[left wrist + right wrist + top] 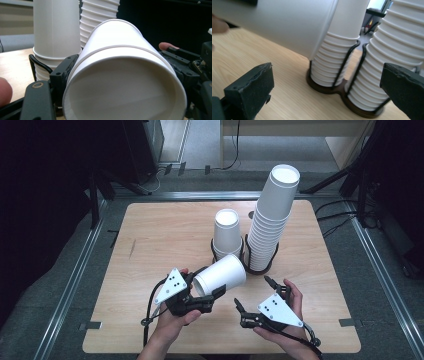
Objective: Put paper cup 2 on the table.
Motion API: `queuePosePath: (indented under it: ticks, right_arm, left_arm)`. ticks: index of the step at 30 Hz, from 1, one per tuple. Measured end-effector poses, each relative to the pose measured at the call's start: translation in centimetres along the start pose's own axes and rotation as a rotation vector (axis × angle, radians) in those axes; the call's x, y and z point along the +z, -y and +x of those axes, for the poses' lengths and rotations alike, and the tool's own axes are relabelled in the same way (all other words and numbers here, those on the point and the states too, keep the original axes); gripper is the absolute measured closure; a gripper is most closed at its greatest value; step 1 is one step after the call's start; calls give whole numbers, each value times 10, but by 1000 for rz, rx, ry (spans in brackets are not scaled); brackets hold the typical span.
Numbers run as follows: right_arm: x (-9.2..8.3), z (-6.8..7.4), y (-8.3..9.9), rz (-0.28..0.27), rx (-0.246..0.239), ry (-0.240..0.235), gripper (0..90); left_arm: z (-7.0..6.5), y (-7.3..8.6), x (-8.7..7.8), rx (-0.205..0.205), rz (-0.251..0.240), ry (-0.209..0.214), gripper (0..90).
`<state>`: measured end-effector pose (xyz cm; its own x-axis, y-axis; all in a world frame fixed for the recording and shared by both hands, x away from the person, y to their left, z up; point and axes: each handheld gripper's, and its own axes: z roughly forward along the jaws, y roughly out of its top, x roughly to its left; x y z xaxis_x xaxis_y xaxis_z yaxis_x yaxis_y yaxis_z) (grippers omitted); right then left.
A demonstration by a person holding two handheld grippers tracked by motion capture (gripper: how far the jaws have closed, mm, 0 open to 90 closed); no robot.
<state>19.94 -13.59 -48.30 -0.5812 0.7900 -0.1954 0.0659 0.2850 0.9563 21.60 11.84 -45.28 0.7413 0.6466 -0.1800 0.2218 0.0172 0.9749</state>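
High view, light wooden table (165,232), grey floor (200,140)

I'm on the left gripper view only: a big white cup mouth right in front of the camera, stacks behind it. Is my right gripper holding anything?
Observer: No. The right gripper is open, jaws spread, with nothing between them.
Operator: Where does it sit relative to the cup I hold?
Observer: In the high view it is to the right of the cup, nearer the person and apart from it.
Operator: How do the two stacks behind compare?
Observer: The tall stack on the right rises well above the short stack on the left; both sit upside down in one black wire holder.
Operator: Is my cup upright?
Observer: No, the left gripper holds it on its side, base toward the short stack.
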Motion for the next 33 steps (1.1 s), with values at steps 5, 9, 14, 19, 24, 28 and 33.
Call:
queuePosePath:
  ticks: [5,9,14,19,24,28,33]
  right_arm:
    - [-1,1,-6,-24,103,-40,0]
    - [-2,1,-9,-34,175,-53,0]
    - [-4,-4,-12,-24,342,-80,0]
    - [-5,-4,-17,-36,405,-93,0]
    - [-4,-4,-20,-40,491,-117,0]
    - [-3,0,-23,-51,592,-143,0]
    - [-1,-1,-22,-70,780,-186,0]
  left_arm:
    - [-2,0,-1,4,-22,-12,225]
    - [-1,0,-2,-8,-47,-13,225]
    - [-1,1,-3,-8,-76,-22,225]
    - [-3,2,-3,-5,-96,-25,225]
    - [-3,2,-4,-8,-115,-24,225]
    - [-1,3,-5,-10,-133,-21,224]
    - [-1,4,-6,-6,-146,-23,224]
